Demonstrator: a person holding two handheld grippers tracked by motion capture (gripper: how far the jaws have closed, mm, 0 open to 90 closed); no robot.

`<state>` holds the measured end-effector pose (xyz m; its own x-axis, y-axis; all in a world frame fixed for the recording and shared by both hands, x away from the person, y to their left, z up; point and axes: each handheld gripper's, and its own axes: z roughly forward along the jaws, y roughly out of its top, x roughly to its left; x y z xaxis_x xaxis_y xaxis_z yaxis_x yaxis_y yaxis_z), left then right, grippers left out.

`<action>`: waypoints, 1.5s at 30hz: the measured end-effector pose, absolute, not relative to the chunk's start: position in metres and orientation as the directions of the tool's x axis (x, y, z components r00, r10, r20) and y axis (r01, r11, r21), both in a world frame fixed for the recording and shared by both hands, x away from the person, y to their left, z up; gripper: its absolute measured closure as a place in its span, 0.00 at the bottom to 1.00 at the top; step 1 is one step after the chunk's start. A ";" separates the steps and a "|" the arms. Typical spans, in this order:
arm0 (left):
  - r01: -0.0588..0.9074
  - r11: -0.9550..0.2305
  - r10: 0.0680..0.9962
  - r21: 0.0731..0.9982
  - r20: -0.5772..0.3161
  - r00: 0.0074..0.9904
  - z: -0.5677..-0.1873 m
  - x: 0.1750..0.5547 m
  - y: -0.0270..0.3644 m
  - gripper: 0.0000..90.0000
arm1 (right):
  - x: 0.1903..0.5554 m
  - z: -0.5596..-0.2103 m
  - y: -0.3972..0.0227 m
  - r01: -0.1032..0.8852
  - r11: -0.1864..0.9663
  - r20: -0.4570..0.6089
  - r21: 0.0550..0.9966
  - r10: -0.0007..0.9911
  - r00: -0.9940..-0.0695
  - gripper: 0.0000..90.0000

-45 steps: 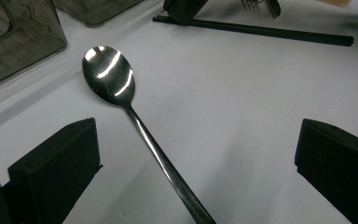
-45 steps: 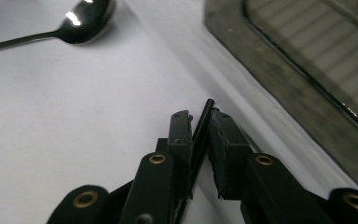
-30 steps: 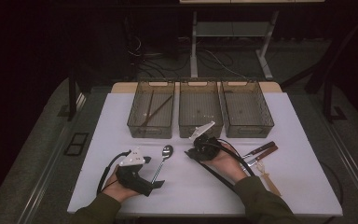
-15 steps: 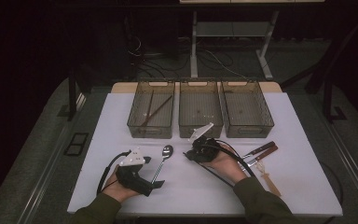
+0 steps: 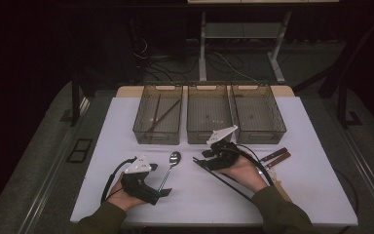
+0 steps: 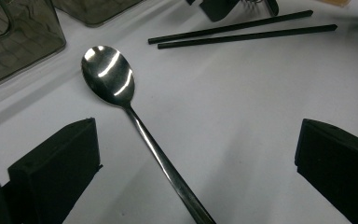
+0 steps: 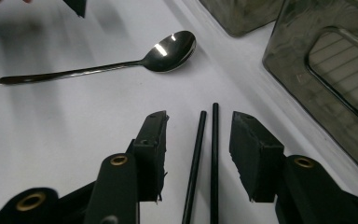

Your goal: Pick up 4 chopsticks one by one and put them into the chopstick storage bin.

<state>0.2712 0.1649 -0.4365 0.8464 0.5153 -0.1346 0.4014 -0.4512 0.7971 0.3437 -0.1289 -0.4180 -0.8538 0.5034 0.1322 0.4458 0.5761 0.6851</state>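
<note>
Straddling the black chopsticks (image 7: 205, 158) near the tabletop's front edge, my right tongs (image 7: 198, 154) have just been opening, chopsticks between unpressed; left tongs (image 6: 191, 154) gape over the spoon (image 6: 121, 93); next, closing squarely.

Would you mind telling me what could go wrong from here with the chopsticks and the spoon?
The right gripper has just been opening; the black chopsticks lie loose between its fingers and may roll apart. The spoon lies between the open left gripper fingers; its thin, shiny handle could slip on closing.
</note>
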 end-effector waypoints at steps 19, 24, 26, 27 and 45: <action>0.389 -0.448 0.505 0.805 -0.131 0.853 -0.436 0.270 0.165 0.00 | 0.294 -0.408 -0.176 0.436 0.549 0.143 0.714 0.494 -0.857 0.60; 0.386 -0.447 0.501 0.807 -0.131 0.855 -0.436 0.270 0.164 0.00 | 0.280 -0.414 -0.192 0.449 0.560 0.153 0.696 0.495 -0.855 0.62; 0.387 -0.446 0.502 0.807 -0.132 0.855 -0.436 0.270 0.164 0.00 | 0.275 -0.417 -0.198 0.458 0.565 0.156 0.687 0.501 -0.852 0.63; 0.387 -0.446 0.502 0.807 -0.132 0.855 -0.436 0.270 0.164 0.00 | 0.273 -0.419 -0.202 0.461 0.566 0.157 0.683 0.503 -0.850 0.64; 0.386 -0.452 0.500 0.804 -0.130 0.856 -0.436 0.270 0.164 0.00 | 0.264 -0.438 -0.219 0.469 0.614 0.109 0.635 0.530 -0.841 0.85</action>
<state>0.2703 0.1636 -0.4364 0.8563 0.4999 -0.1297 0.3856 -0.4519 0.8044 0.2638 -0.2186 -0.4378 -0.8408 0.5303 0.1087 0.4693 0.6140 0.6346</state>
